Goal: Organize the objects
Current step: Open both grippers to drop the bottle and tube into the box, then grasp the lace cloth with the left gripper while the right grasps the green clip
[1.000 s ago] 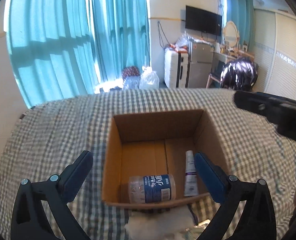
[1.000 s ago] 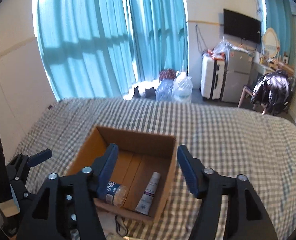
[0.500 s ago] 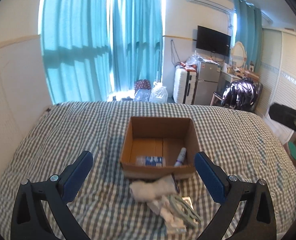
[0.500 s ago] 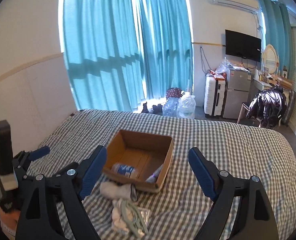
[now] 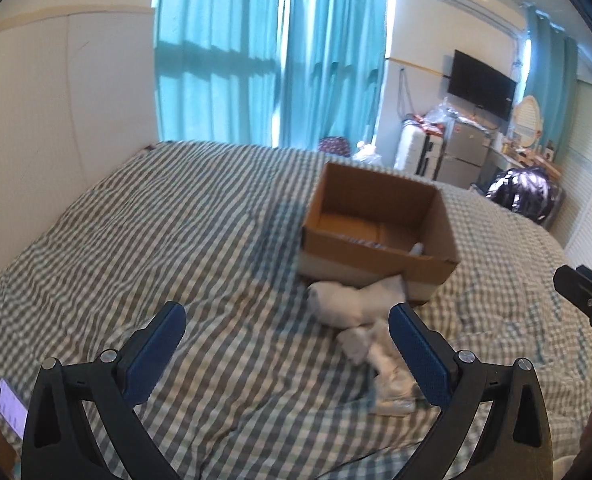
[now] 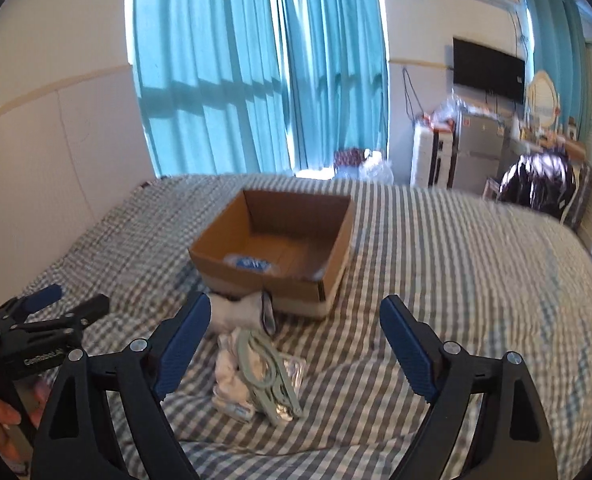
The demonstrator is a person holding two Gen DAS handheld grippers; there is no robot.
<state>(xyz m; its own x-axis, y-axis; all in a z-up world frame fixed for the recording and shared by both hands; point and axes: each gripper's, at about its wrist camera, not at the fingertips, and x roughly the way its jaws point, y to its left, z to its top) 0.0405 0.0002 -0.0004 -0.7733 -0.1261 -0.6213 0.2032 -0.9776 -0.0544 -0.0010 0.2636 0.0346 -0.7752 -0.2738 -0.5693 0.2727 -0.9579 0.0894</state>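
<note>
An open cardboard box [image 5: 376, 252] [image 6: 296, 284] stands on the checked bed. Inside it lie a bottle with a blue label [image 6: 252, 263] and a white tube [image 5: 416, 248]. In front of the box lie a white rolled cloth [image 5: 348, 300] [image 6: 232, 310], a grey folding hanger [image 6: 264, 372] and a clear packet [image 6: 232, 396]. My left gripper [image 5: 284, 348] is open and empty, pulled back from the pile. My right gripper [image 6: 296, 340] is open and empty above the pile. The left gripper also shows at the left edge of the right wrist view [image 6: 60, 304].
The checked bedspread [image 5: 156, 240] covers the bed. Teal curtains [image 6: 256, 68] hang behind it. A white wall [image 5: 56, 100] lies on the left. A suitcase, small fridge [image 6: 476, 148], TV and a chair with a dark jacket [image 6: 540, 184] stand at the right. A phone [image 5: 12, 404] lies bottom left.
Both grippers have pulled back and away from the box. The box now looks smaller and farther, and the pile in front of it has come into view. Both stay open.
</note>
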